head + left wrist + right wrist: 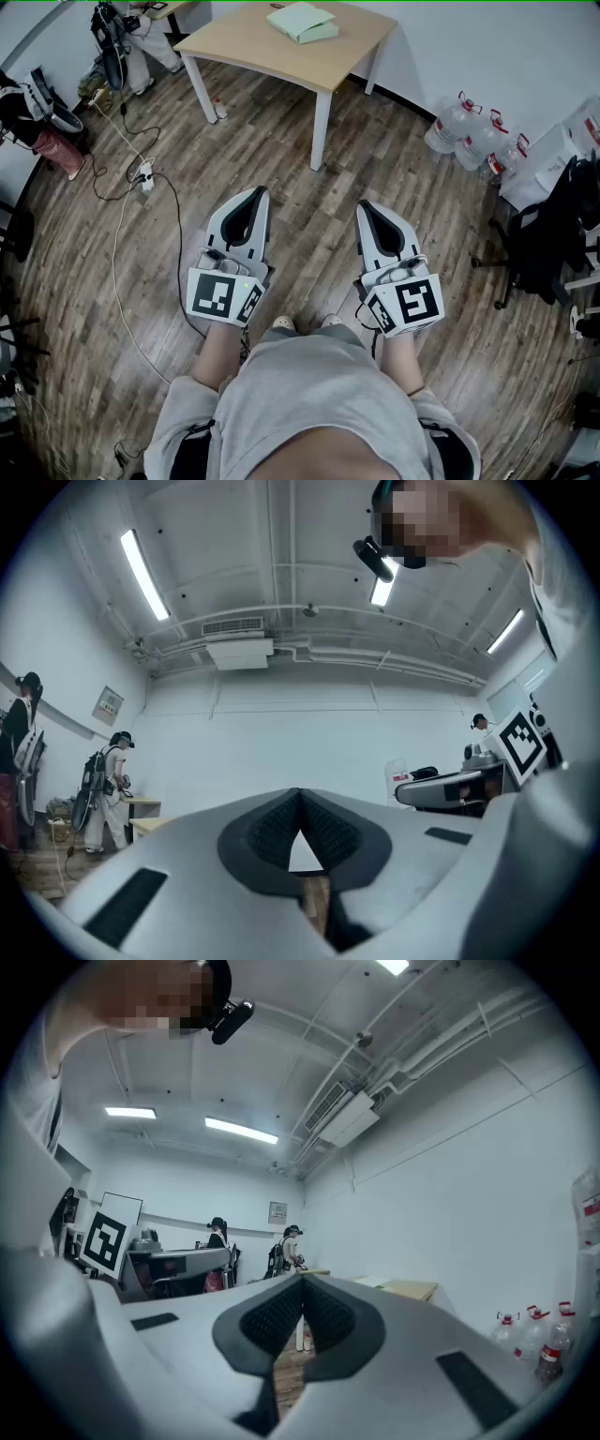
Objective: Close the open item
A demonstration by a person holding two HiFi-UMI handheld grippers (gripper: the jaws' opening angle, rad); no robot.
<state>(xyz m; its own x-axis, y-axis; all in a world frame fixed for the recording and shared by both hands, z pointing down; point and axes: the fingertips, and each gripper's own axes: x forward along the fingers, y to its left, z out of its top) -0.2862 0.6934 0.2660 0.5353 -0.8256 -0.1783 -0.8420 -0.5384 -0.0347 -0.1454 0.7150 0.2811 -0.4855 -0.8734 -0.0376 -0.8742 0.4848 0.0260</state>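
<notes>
Landmark: a light wooden table (248,47) stood on white legs against the white wall, on the dark plank floor (394,159).
Task's thing: a pale green flat item (302,21) lay on the table top, near the wall edge. It looked like two layers, the upper one a little askew over the lower. Whether it was a box or a book could not be told.
Left gripper (255,194): it was well apart from the table, on the side away from the wall, and pointed toward it. Its jaws were closed, the dark pads met at the tips, and nothing was between them.
Right gripper (367,206): it was beside the left one, equally far from the table. Its jaws were also together and held nothing.
Person: stood behind both grippers in a grey top, facing the table.
Water bottles (469,131): they stood on the floor to the right of the table, by the wall.
Power strip (144,175): it lay on the floor to the left of the table, with a cable.
</notes>
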